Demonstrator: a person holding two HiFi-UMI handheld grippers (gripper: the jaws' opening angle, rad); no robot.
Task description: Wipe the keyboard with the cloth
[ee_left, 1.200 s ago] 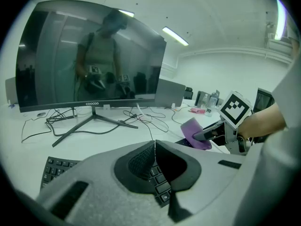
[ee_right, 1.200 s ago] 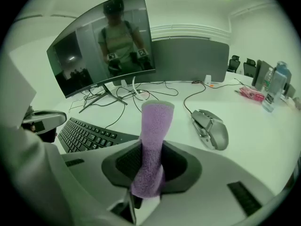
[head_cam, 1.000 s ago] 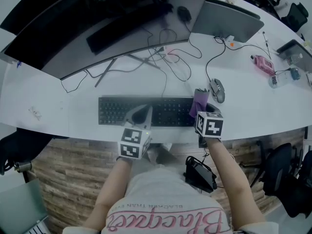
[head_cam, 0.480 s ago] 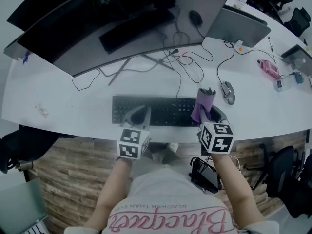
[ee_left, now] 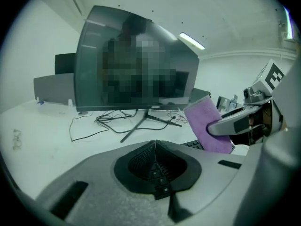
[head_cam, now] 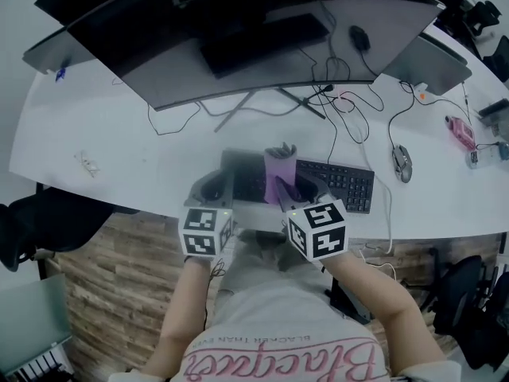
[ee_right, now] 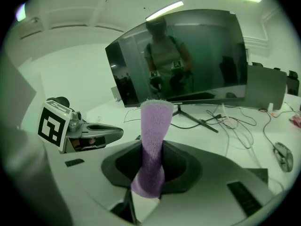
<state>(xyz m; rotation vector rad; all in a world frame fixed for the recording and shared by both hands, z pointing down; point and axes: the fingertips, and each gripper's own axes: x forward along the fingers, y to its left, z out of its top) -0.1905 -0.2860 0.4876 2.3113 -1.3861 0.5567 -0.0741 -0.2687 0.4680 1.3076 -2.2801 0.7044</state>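
1. The right claw [ee_right: 149, 171] is clenched on the purple cloth [ee_right: 153, 131]. The cloth stands up from between the jaws as a narrow, slightly twisted strip with a fuzzy top edge.
2. The left claw [ee_left: 155, 147] is clenched with nothing in it. Its dark pads meet along a thin seam, and a few black keys show through the small gap below the seam.
3. In the head view both claws are over the left part of the black keyboard [head_cam: 350, 183], side by side and close together. The cloth sits above the keys there, just to the right of the left claw.
4. The keyboard lies along the near edge of the white tabletop [head_cam: 119, 150]. Its right part is uncovered (the left end is hidden under the two claws).
5. From the left gripper view, the cloth shows at the right, pinched by a grey finger of the right claw, with the keyboard's edge just beneath it.
6. A wide curved monitor [head_cam: 262, 46] stands behind the keyboard on a splayed metal foot. Loose cables [head_cam: 350, 110] trail across the tabletop to its right.
7. A mouse [head_cam: 402, 163] rests to the right of the keyboard, apart from it.
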